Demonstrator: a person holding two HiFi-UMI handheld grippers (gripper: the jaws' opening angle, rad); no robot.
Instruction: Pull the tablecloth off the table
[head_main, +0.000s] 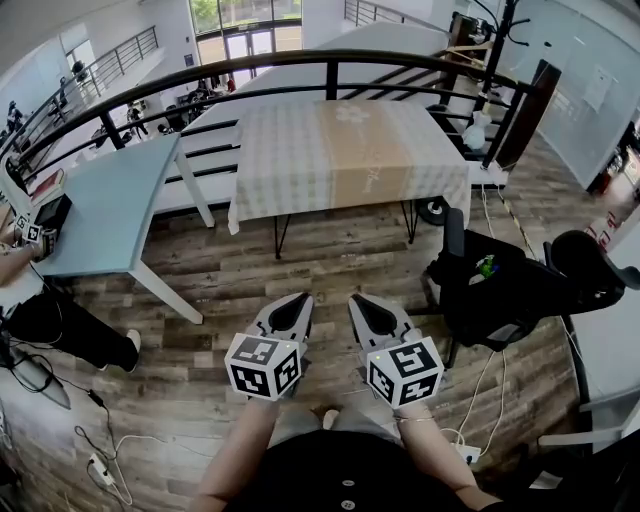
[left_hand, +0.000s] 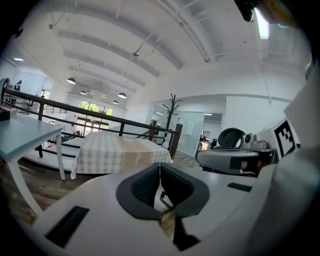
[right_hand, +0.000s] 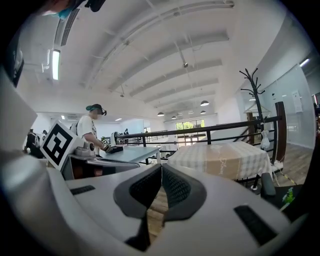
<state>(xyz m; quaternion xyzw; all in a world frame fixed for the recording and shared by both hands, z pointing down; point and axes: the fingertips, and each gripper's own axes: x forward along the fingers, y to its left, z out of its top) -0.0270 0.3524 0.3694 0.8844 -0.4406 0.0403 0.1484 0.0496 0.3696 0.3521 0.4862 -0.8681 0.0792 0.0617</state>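
- We judge the step in hand to be the approach. The beige-and-white checked fabric tablecloth (head_main: 350, 160) lies spread over the black-legged table (head_main: 281, 236), well away from us across the wooden plank floor (head_main: 330, 265).
- To do it well, we should step up to the near hem, open both claws, pinch the hanging edge at two spaced spots and pull evenly toward us.
- Our left gripper (head_main: 302, 299) and right gripper (head_main: 356, 299) hang side by side. Each has its jaws pressed together, with nothing between them and touching nothing.

Beige checked fabric tablecloth (head_main: 345, 160) is lying spread at 12 o'clock; curved black metal railing (head_main: 330, 62) is running behind it; pale blue rectangular table (head_main: 110, 200) is standing at 10 o'clock; black office chair (head_main: 500, 285) is sitting at 3 o'clock.
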